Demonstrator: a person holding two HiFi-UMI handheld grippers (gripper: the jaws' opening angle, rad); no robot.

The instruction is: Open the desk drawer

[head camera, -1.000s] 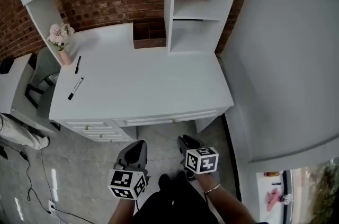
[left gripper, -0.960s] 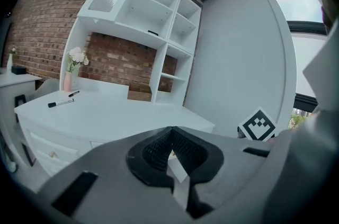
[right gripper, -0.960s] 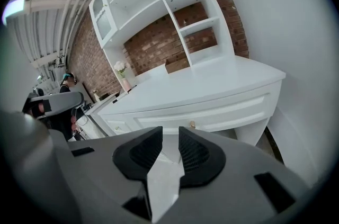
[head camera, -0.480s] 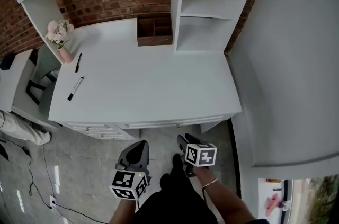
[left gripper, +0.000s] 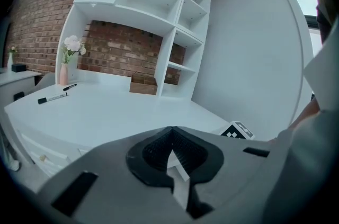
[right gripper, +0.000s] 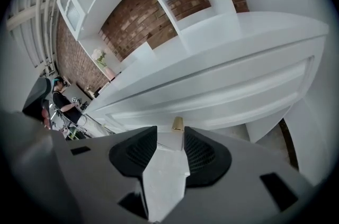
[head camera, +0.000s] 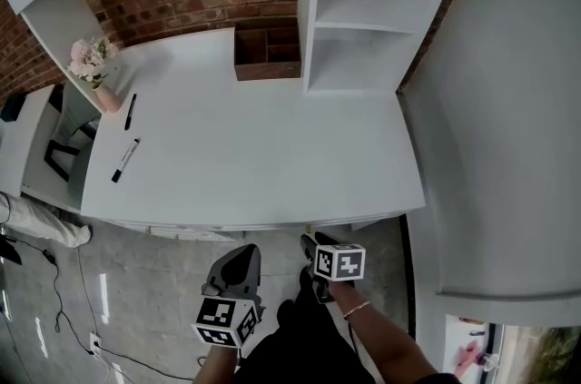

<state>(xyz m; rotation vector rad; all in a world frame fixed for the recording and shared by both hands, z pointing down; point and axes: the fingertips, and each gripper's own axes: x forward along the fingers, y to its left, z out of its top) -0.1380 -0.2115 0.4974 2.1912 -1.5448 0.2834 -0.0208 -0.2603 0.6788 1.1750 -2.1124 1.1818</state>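
Observation:
The white desk (head camera: 263,146) fills the head view; only a thin strip of its drawer front (head camera: 349,221) shows under the front edge. In the right gripper view the long centre drawer (right gripper: 228,88) lies straight ahead, with its small brass knob (right gripper: 177,123) just beyond the fingertips, in line with the gap. My right gripper (right gripper: 170,132) (head camera: 310,243) is opening and its pads touch nothing. My left gripper (left gripper: 170,132) (head camera: 241,255) hangs beside it to the left, below the desk edge, shut and empty. The side drawers (left gripper: 37,151) show faintly at the left of the left gripper view.
Two black pens (head camera: 125,160) (head camera: 131,110) and a pink vase of flowers (head camera: 98,73) sit at the desk's left. A brown wooden organiser (head camera: 266,54) and white shelves (head camera: 359,10) stand at the back. A grey wall (head camera: 508,101) bounds the right. A person (right gripper: 59,100) stands far left.
Both grippers have come closer to the desk's front edge, the right one lower and nearer the drawer. The drawer fronts have slid almost out of the head view.

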